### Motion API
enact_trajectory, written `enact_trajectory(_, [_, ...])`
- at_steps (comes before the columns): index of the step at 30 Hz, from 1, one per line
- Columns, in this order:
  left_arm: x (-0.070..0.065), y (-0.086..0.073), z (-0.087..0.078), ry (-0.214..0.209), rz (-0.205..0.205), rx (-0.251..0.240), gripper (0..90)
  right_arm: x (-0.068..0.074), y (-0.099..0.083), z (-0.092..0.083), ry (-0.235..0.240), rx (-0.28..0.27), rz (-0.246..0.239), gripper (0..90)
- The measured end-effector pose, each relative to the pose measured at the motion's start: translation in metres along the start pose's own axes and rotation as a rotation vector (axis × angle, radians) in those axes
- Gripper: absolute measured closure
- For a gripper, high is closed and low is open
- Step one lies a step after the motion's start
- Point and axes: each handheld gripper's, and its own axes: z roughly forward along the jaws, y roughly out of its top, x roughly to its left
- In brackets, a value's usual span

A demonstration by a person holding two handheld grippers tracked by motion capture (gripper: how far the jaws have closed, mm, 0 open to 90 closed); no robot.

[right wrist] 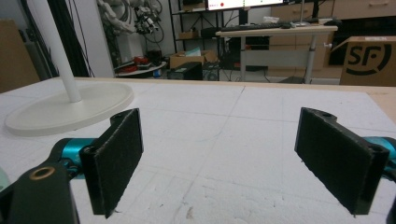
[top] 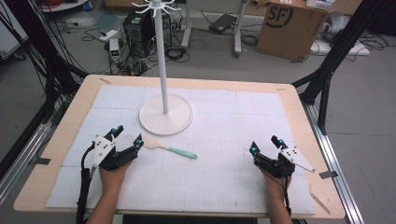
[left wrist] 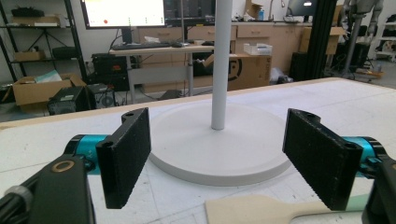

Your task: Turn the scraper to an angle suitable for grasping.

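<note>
On the white gridded table mat (top: 224, 177) there is one spatula with a pale wooden blade and a mint-green handle (top: 169, 148), and one white stand made of a round flat base and a tall thin pole (top: 166, 114). Two black two-jaw grippers are in sight: the left gripper (top: 127, 135) and the right gripper (top: 264, 143). One brown cardboard box (top: 289, 28) sits on the floor beyond.

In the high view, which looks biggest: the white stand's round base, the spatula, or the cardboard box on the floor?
1. Cardboard box, largest as seen, though it is cut off at the top and stands farther from the camera.
2. Round base of the white stand.
3. Spatula, clearly smallest, lying beside the left gripper.
</note>
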Motion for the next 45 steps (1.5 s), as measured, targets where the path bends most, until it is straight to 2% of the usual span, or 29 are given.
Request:
enact_trajectory(4, [0.0014,0.0006,0.0003,0.002,-0.023,0.008,24.0,0.0004,-0.0001,-0.0004,0.0,0.004,0.003,14.6])
enact_trajectory(14, [0.0004,0.0014,0.0012,0.008,-0.022,0.014,23.1,0.0011,-0.0004,-0.0009,-0.01,0.013,0.006,14.6])
enact_trajectory(19, [0.0016,0.0031,0.0,0.012,-0.054,0.024,23.5,0.0007,-0.0005,-0.0004,-0.013,0.012,0.003,14.7])
enact_trajectory(22, [0.0027,0.0032,0.0013,0.017,-0.066,0.055,26.9,0.0008,-0.0006,-0.0003,-0.008,0.015,0.005,14.8])
enact_trajectory(28, [0.0024,0.0034,0.0026,0.011,-0.077,0.068,33.1,0.0001,-0.0007,0.0005,-0.006,0.01,0.0,14.8])
enact_trajectory(31, [0.0026,0.0036,0.0035,0.0,-0.084,0.082,34.9,0.0001,-0.0007,0.0006,-0.003,0.013,0.006,14.8])
enact_trajectory(37, [0.0006,0.0035,0.005,-0.037,-0.064,0.103,42.5,0.0002,-0.0008,0.0009,-0.006,0.012,0.008,14.9])
enact_trajectory(44, [0.0007,0.0036,0.0072,-0.086,-0.066,0.125,48.3,0.0,-0.0008,0.001,-0.004,0.013,0.008,15.0])
enact_trajectory(45, [0.0006,0.0035,0.0075,-0.095,-0.064,0.126,51.2,0.0,-0.0009,0.001,-0.003,0.014,0.005,15.0])
